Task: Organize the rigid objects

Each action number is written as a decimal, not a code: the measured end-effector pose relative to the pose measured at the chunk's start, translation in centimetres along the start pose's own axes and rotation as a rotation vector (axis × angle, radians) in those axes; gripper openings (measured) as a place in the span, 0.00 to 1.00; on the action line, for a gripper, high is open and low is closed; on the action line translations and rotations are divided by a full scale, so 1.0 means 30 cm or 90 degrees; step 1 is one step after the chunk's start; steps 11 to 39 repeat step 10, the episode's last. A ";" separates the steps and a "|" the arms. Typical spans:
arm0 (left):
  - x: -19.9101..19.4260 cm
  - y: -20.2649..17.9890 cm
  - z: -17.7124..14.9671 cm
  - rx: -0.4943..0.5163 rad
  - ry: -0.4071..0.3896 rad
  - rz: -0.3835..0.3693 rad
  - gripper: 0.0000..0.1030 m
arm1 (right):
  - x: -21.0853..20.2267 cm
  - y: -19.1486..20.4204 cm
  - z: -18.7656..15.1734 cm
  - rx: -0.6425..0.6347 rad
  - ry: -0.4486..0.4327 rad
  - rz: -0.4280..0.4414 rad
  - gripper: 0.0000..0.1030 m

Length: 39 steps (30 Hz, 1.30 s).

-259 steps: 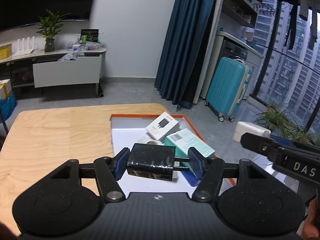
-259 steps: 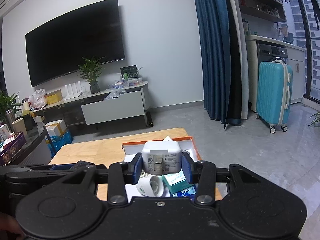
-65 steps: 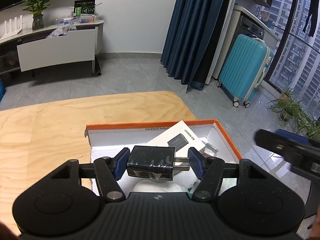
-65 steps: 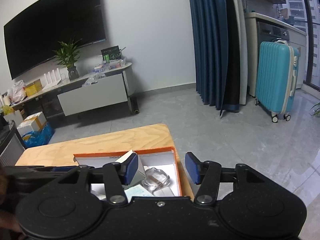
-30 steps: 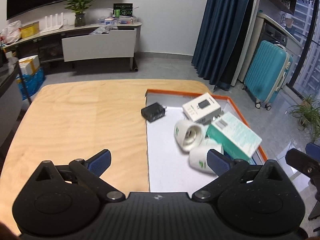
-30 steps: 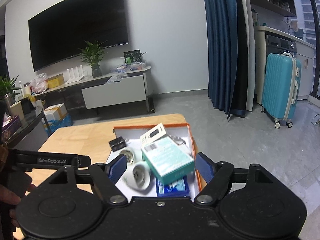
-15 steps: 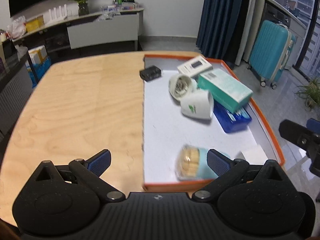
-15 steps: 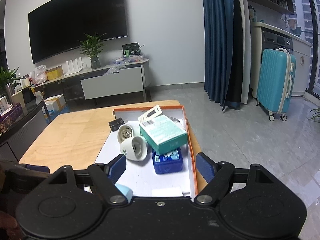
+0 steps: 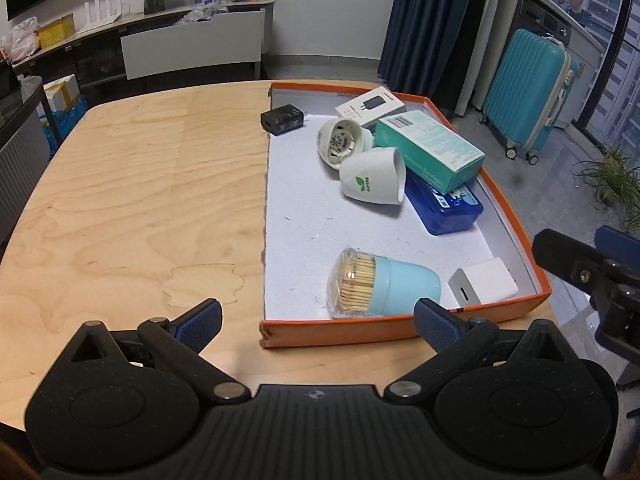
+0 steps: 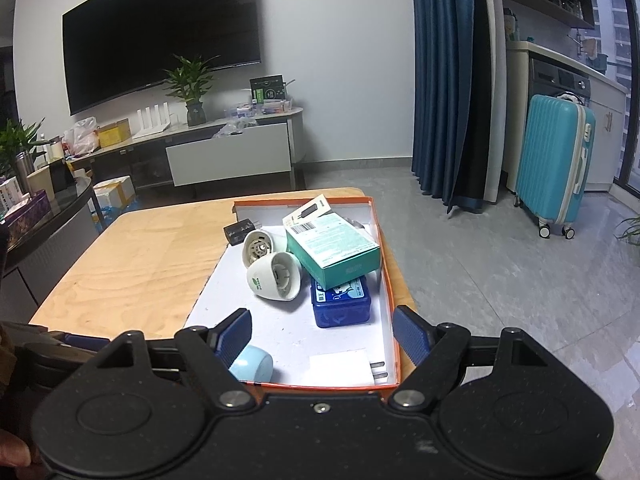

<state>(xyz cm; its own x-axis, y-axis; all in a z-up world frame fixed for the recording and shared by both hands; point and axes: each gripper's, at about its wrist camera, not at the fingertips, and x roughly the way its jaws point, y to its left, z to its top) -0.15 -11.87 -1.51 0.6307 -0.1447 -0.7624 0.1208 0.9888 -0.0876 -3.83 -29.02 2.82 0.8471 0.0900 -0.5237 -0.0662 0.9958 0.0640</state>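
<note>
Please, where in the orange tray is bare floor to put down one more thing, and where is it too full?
In the orange tray, the white floor is bare along the left wall, from the black charger down to the toothpick jar. The far right is crowded: two white cups, the teal box on the blue case. The near right corner holds the white charger.

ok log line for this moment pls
left gripper: open, empty | right gripper: open, empty | orange tray: black charger, white charger inside

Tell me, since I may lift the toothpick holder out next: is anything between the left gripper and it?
Only the tray's near wall. The toothpick holder lies on its side just behind it, and the open left gripper is empty.
</note>
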 end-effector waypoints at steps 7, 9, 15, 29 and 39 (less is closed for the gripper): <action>-0.013 -0.008 -0.006 0.003 -0.013 -0.027 1.00 | -0.002 0.006 -0.007 -0.001 0.004 -0.002 0.89; -0.016 -0.011 -0.008 0.004 -0.017 -0.018 1.00 | -0.001 0.005 -0.008 0.000 0.004 -0.003 0.89; -0.017 -0.013 -0.008 0.005 -0.018 -0.012 1.00 | -0.001 0.004 -0.008 0.000 0.004 -0.003 0.89; -0.017 -0.013 -0.008 0.005 -0.018 -0.012 1.00 | -0.001 0.004 -0.008 0.000 0.004 -0.003 0.89; -0.017 -0.013 -0.008 0.005 -0.018 -0.012 1.00 | -0.001 0.004 -0.008 0.000 0.004 -0.003 0.89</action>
